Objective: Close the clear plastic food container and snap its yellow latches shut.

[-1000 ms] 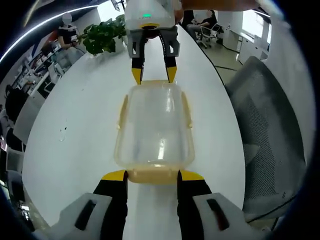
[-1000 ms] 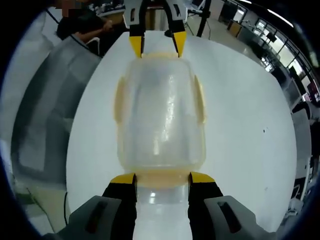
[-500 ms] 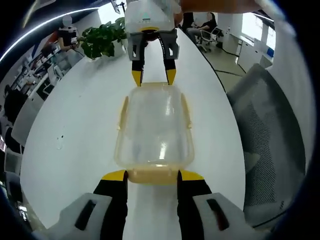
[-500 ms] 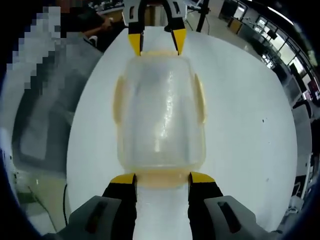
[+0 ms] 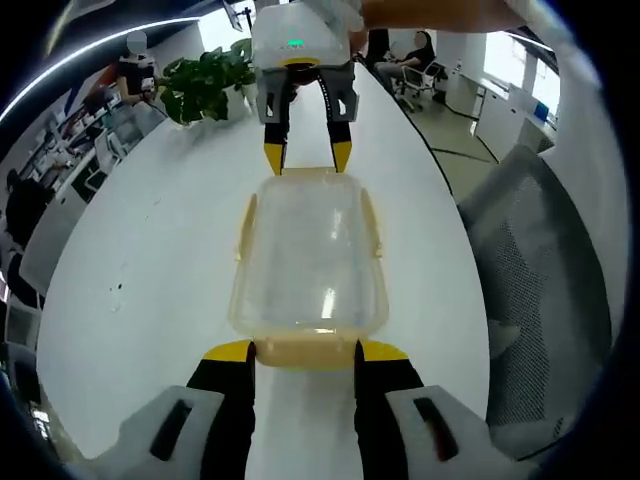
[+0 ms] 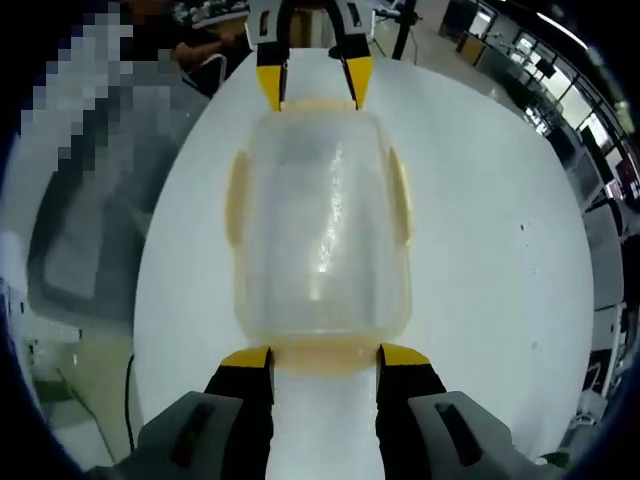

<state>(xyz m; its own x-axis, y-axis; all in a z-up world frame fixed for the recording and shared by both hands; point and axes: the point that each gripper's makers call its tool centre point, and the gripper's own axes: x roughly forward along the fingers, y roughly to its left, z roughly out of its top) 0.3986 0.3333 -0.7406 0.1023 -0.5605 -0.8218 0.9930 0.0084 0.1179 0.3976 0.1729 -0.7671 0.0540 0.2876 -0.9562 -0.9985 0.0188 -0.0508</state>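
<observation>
**A:** Left gripper view, please.

**B:** The clear container [image 5: 310, 255] sits on the white desk [image 5: 150, 250], closer to the edge that borders the grey mesh chair [image 5: 540, 260] than to the opposite edge. The left claw [image 5: 305, 352] has its yellow-tipped jaws apart, their tips against the near yellow latch [image 5: 305, 350]. The right claw [image 5: 308, 155] stands at the far end, jaws apart, tips at the container's far rim. A potted plant [image 5: 205, 80] stands at the far corner of the desk.

**A:** Right gripper view?

**B:** The same container [image 6: 322, 225] lies lengthwise, lid on. Yellow side latches [image 6: 235, 200] lie along both long sides. The right claw [image 6: 324, 358] is spread, tips touching the near latch [image 6: 324, 355]. The left claw [image 6: 314, 82] is opposite, jaws apart at the far rim. The desk [image 6: 480, 230] carries everything; the chair [image 6: 90, 230] is beside its edge.
</observation>
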